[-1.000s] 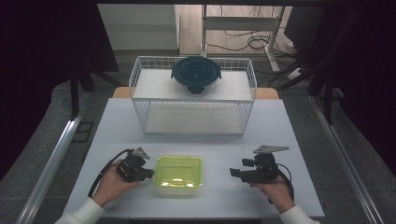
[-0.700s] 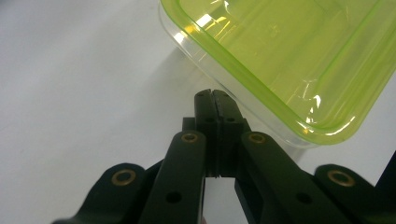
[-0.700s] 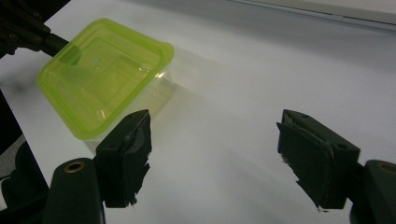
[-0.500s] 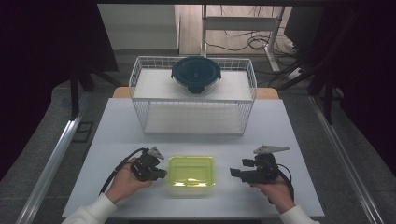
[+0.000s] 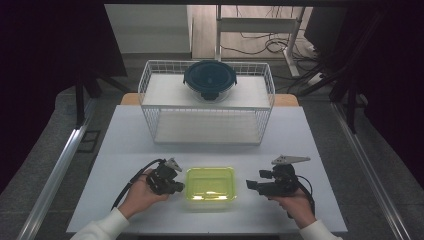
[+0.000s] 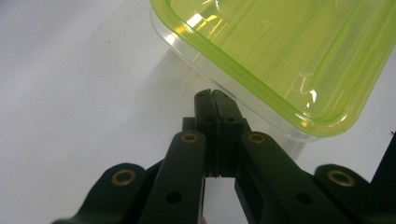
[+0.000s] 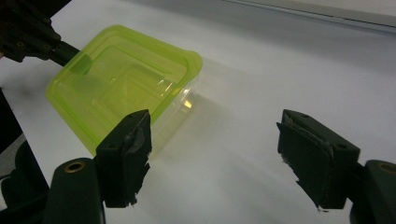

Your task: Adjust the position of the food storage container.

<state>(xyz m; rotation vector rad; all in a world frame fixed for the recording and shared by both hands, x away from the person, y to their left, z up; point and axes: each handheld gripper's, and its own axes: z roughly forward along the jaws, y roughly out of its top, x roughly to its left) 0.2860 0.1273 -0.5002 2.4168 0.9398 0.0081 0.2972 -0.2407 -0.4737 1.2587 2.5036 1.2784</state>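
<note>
My left gripper (image 5: 181, 187), jaws pressed together and empty, nosed the green-lidded container (image 5: 210, 183) at the table's (image 5: 125, 145) near edge; my right gripper (image 5: 248, 185) gaped. A harder shove risked skidding it rightward.

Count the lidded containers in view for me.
2: the green-lidded container on the table between both tools, and the dark-lidded round container on top of the wire rack behind. None looks hidden.
</note>
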